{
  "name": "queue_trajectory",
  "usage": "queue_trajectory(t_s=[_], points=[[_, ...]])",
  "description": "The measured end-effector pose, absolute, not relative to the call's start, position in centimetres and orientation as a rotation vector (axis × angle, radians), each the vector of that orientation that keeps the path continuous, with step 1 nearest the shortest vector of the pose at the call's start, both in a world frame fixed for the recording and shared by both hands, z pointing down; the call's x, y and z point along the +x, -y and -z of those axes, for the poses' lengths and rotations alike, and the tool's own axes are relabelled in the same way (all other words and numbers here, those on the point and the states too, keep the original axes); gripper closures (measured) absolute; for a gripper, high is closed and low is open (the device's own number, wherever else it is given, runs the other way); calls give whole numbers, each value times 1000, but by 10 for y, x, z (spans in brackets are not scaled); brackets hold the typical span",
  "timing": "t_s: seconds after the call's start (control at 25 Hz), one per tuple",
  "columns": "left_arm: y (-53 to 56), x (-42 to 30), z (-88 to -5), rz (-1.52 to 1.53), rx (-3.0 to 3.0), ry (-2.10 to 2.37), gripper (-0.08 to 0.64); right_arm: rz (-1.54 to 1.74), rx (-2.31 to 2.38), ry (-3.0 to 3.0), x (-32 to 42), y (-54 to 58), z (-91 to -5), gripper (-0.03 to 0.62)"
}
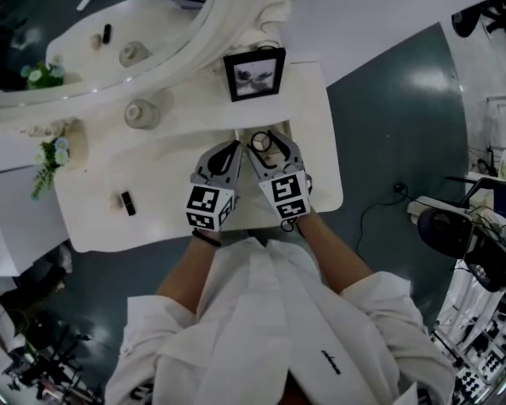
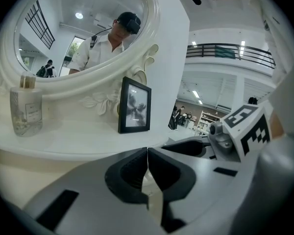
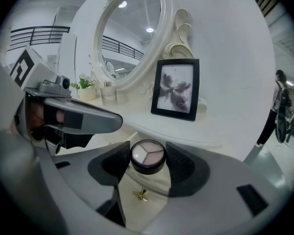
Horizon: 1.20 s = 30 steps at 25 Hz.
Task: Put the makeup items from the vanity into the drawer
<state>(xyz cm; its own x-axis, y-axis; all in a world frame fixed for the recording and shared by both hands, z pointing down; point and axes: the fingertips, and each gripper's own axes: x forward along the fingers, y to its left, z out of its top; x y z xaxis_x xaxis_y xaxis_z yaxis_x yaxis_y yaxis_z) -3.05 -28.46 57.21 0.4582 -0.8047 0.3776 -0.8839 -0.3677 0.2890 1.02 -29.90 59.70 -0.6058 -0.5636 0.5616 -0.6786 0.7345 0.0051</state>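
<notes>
A round black eyeshadow compact (image 3: pixel 148 155) with three pale shades sits between the pads of my right gripper (image 3: pixel 148 161), which is shut on it. In the head view this gripper (image 1: pixel 266 144) holds the compact (image 1: pixel 261 143) over the white vanity top (image 1: pixel 312 108), in front of the picture frame. My left gripper (image 1: pixel 234 150) is right beside it, jaws shut with nothing between them (image 2: pixel 147 166). A black lipstick (image 1: pixel 128 202) lies on the vanity's front left. A gold drawer knob (image 3: pixel 141 195) shows below the compact.
A black picture frame (image 1: pixel 255 74) stands at the back against the oval mirror (image 1: pixel 126 24). A glass bottle (image 1: pixel 141 114) stands left of it, and flowers (image 1: pixel 51 160) sit at the far left. The vanity's right edge (image 1: pixel 336 175) drops to dark floor.
</notes>
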Motion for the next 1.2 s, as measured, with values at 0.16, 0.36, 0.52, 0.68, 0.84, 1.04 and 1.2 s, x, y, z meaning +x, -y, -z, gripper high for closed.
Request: queue_trajectory(t_s=[0.16,0.36,0.52,0.68,0.84,1.04,1.2], points=[[282,-32,-572,-236,2260,1414,531,-275,945,2396,10,299,-597,348],[277,-34,-571,-235,2254,1424,531,-270,943,2399,10,299,-597,344],[273,-39,-565,-228,2259,1440,531,-248,961,2425,13,296,-587,356],[269,-48,-550,-214,2287,1484,531,-264,1052,2486,26,296,-564,421],[262,-55,-535,-199,2313,1492,531,-284,1105,2520,40,291,-544,484],[241,-64,-528,-214,2323,1500,531,-288,1152,2538,56,277,-527,552],[223,-74,-515,-200,2324,1523,531,-292,1175,2551,68,265,-514,574]])
